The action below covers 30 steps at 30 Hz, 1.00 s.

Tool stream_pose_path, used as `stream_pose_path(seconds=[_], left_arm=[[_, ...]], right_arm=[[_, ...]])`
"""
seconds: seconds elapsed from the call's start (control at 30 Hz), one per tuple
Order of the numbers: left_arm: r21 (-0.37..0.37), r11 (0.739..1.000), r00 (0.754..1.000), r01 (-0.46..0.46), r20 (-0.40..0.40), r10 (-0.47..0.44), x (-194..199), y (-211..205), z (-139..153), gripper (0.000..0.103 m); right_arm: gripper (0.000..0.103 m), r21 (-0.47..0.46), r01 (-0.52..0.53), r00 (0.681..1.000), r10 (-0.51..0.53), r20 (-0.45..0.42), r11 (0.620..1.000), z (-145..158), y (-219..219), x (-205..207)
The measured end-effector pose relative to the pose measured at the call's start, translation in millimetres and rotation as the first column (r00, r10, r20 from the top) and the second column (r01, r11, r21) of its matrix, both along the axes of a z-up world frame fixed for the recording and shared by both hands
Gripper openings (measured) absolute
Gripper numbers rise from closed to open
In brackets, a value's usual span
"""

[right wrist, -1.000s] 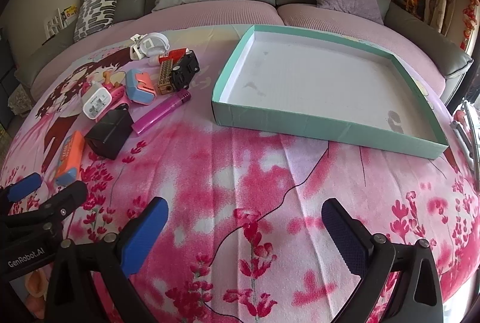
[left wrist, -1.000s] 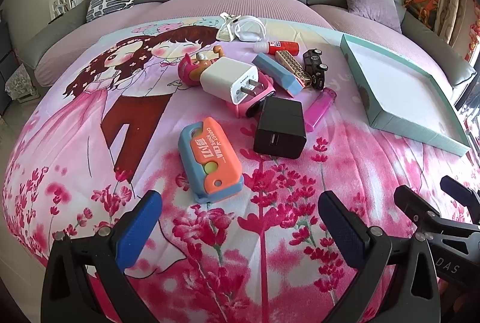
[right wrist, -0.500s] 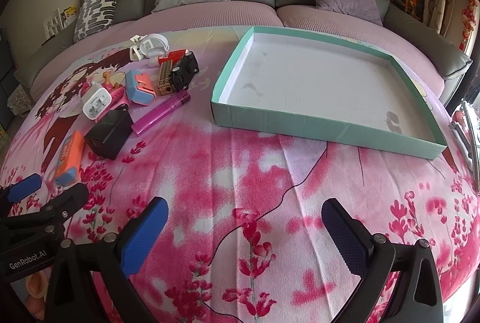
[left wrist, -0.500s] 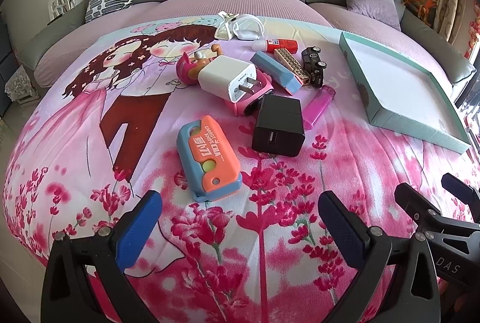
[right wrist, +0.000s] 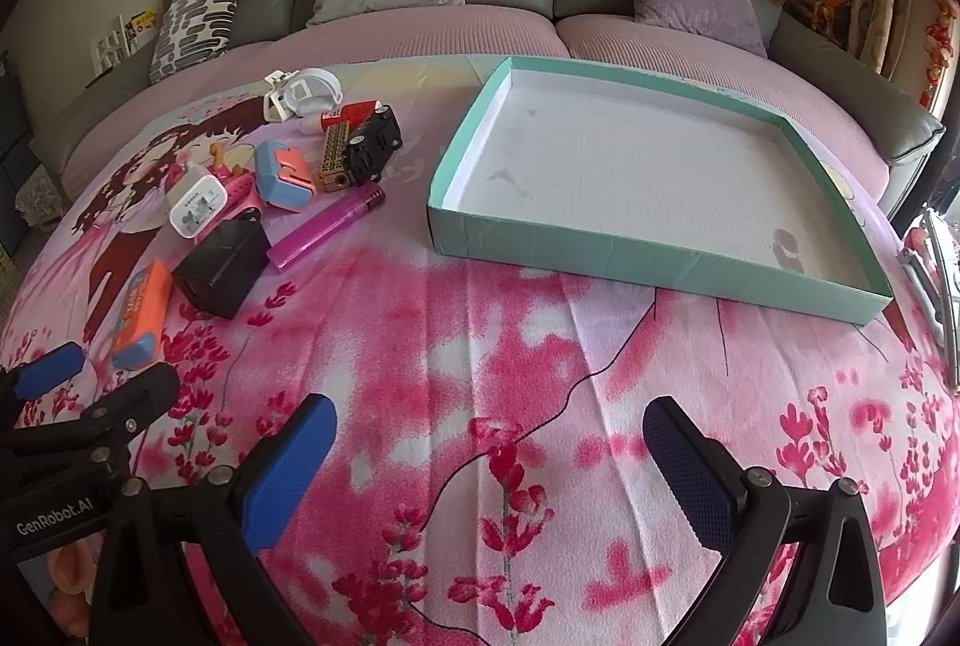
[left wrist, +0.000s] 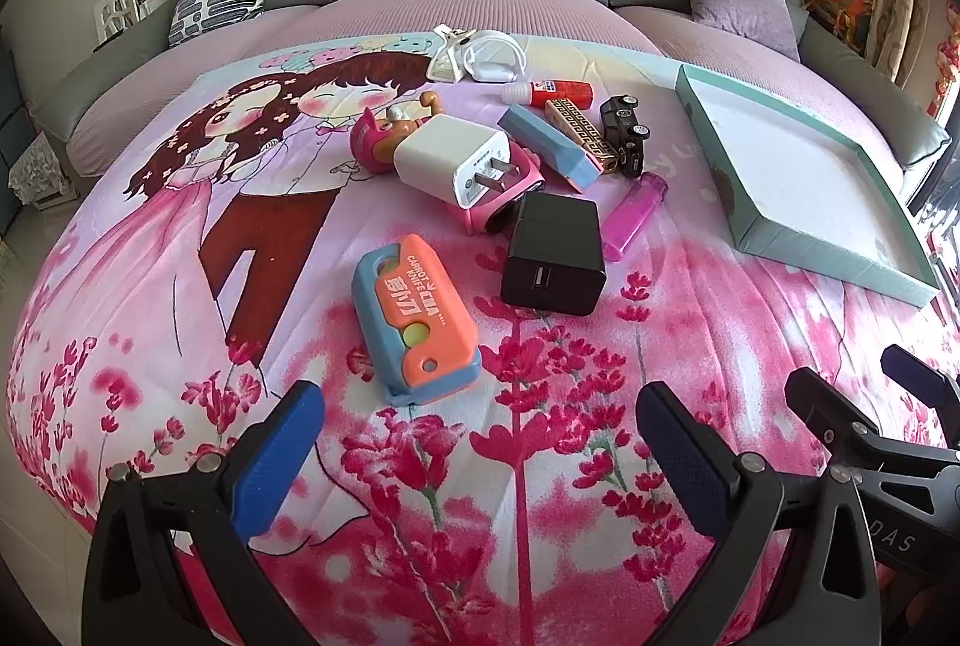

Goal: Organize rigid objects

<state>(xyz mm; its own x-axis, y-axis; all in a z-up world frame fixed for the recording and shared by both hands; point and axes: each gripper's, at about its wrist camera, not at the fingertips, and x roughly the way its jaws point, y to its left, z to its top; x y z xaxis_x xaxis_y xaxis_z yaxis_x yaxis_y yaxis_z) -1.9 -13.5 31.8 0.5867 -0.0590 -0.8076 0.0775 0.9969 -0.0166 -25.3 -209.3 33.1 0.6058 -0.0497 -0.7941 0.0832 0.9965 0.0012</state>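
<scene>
Over the last second almost nothing has shifted: the left gripper (left wrist: 477, 421) hovers with jaws spread just near of the orange carrot knife (left wrist: 415, 317), the right gripper (right wrist: 489, 442) equally released, the teal tray (right wrist: 654, 259) far right still unfilled.

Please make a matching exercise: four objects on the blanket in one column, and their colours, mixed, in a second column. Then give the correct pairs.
Objects:
1. USB charger
2. lighter
3. carrot knife
4. cardboard tray

Colours:
A. orange and blue
B. teal outside, white inside
C. black
D. translucent pink-purple

Pairs: 1-C, 2-D, 3-A, 4-B
</scene>
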Motion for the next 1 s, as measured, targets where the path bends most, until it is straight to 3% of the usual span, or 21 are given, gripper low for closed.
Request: stream_pose_path(seconds=[0.3,0.63,1.0], left_arm=[[-0.005,1.0,1.0,-0.004,0.004,0.004,0.1,3.0,3.0,0.103],[-0.039,0.997,0.998,-0.061,-0.005,0.061,17.8,24.2,9.0,0.102],[-0.032,0.996,0.995,-0.079,-0.064,0.076,43.9,31.7,-12.2,0.076]], right_arm=[[0.103,-0.004,-0.01,1.0,0.01,0.003,1.0,2.3,1.2,-1.2],[0.103,0.066,-0.114,0.991,0.109,0.076,0.991,38.5,16.5,17.0],[0.103,0.135,-0.178,0.984,0.176,0.025,0.975,30.8,43.4,64.3]])
